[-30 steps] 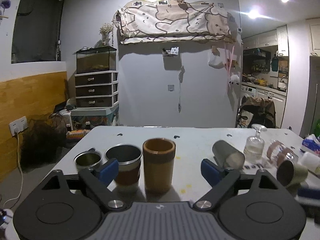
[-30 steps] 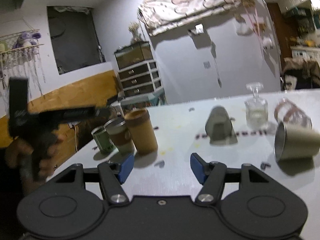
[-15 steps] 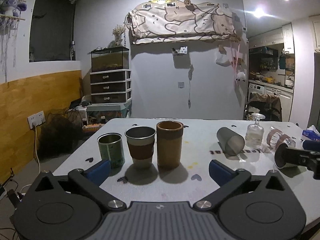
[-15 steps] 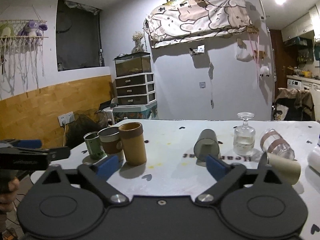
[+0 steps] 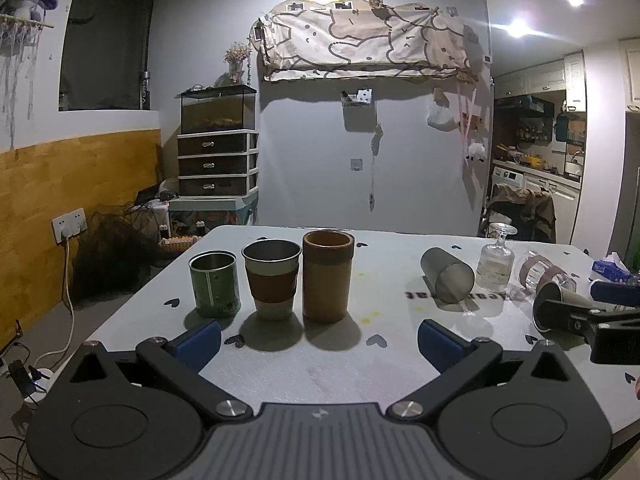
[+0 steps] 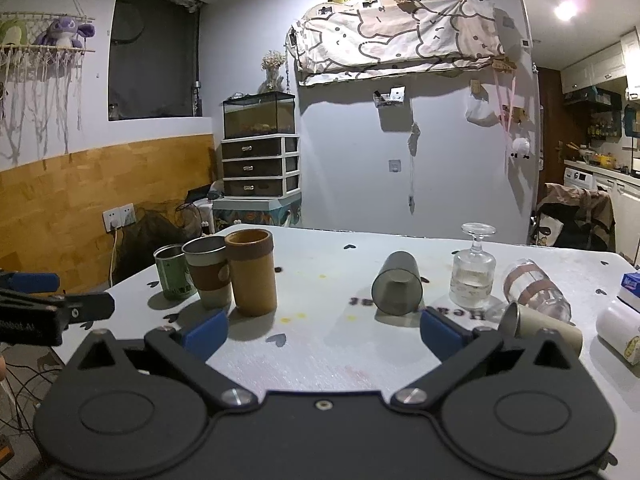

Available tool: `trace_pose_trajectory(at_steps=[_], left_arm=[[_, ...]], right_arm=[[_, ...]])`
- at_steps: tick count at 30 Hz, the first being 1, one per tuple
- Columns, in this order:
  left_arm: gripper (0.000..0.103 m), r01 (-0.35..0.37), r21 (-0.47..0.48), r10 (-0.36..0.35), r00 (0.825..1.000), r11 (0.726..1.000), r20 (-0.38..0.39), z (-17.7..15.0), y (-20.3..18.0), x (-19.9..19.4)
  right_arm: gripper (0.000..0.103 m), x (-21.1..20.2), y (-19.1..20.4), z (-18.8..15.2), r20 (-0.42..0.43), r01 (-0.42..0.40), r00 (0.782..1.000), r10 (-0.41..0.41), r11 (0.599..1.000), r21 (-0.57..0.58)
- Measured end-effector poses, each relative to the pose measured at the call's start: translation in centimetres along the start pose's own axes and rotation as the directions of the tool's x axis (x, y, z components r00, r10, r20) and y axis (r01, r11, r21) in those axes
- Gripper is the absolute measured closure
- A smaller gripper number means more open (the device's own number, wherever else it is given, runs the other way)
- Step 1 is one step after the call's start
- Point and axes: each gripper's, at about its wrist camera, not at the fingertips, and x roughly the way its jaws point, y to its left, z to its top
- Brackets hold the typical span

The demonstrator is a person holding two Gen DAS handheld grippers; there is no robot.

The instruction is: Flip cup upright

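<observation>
A dark grey cup (image 5: 449,281) (image 6: 397,289) lies on its side mid-table. A beige metal cup (image 5: 560,309) (image 6: 540,326) lies on its side at the right, and a clear glass with a pink band (image 5: 545,276) (image 6: 534,291) lies beside it. Three cups stand upright in a row at the left: a green tin (image 5: 214,284), a steel cup with a brown sleeve (image 5: 272,279) and a tall brown cup (image 5: 328,276) (image 6: 251,272). My left gripper (image 5: 318,340) is open and empty near the table's front edge. My right gripper (image 6: 324,330) is open and empty, with its right finger close to the beige cup.
An upturned stemmed glass (image 5: 496,262) (image 6: 473,276) stands behind the fallen cups. A white container (image 6: 618,330) and a blue tissue pack (image 6: 630,285) lie at the far right. The white table (image 5: 380,352) has its left edge near the green tin.
Both grippers have drawn back from the cups toward the table's front edge and levelled out. The right gripper's jaws have opened wider. No cup has moved.
</observation>
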Motion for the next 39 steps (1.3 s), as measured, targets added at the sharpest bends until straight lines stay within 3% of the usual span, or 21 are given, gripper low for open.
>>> trace_pose_trajectory(at_steps=[39], left_arm=[[0.000,-0.012,-0.005,0.012,1.000,1.000,0.002,0.3,0.3,-0.5]], right_arm=[[0.000,-1.2,0.0,0.1,0.008,0.007,1.000,-0.007,1.000,-0.005]])
